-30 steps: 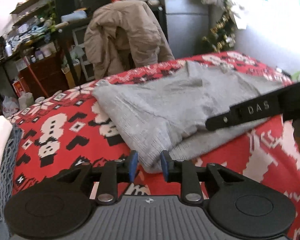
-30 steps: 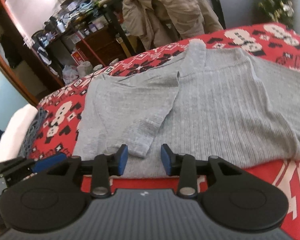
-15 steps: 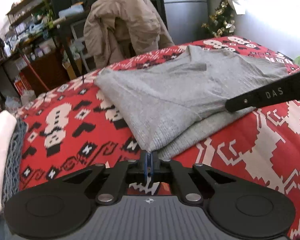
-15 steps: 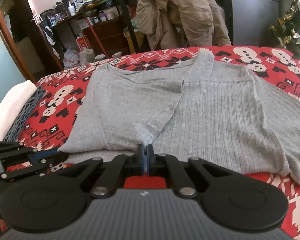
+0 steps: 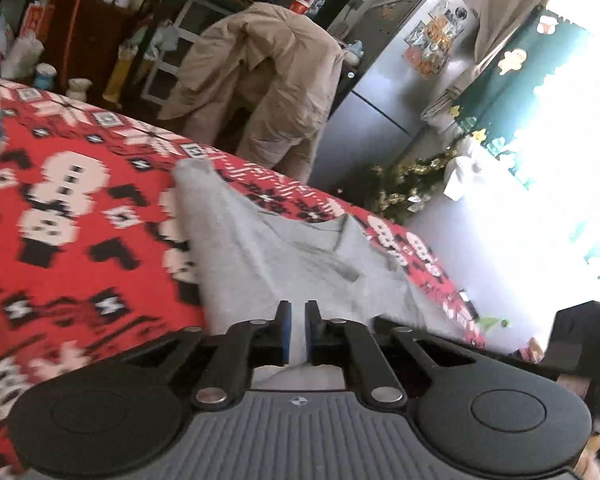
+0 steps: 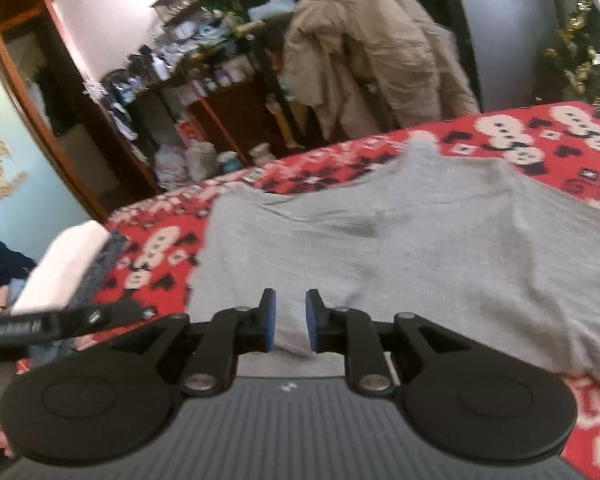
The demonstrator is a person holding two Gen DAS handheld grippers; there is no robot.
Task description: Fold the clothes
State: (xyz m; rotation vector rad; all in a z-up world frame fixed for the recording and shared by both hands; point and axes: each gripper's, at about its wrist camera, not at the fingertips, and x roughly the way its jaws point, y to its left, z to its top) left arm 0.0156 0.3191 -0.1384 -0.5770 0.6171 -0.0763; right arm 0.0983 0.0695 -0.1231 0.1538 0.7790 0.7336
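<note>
Half a second ago both pairs of tongs were pinched flat on the near hem; now the grey sweater (image 6: 400,248) has risen off the red patterned bed cover (image 6: 556,136), tented from hem to collar, and both views have tilted and blurred. It lies across the bed, its collar toward 12 o'clock in the right wrist view, its near edge lifted. Left tongs (image 5: 296,332) stand a narrow gap apart with grey knit filling that gap, so they look clamped on the hem; right tongs (image 6: 290,322) stand a little wider, also with a fold of knit between them. To my eye this is the carry of the hem toward the collar. Doing it well means keeping both grips level and equally far along, holding the cloth taut between them so no crease forms, and laying the hem square on the shoulders. At 9 o'clock sits a folded stack (image 6: 66,268); a beige coat (image 6: 364,48) hangs behind.
</note>
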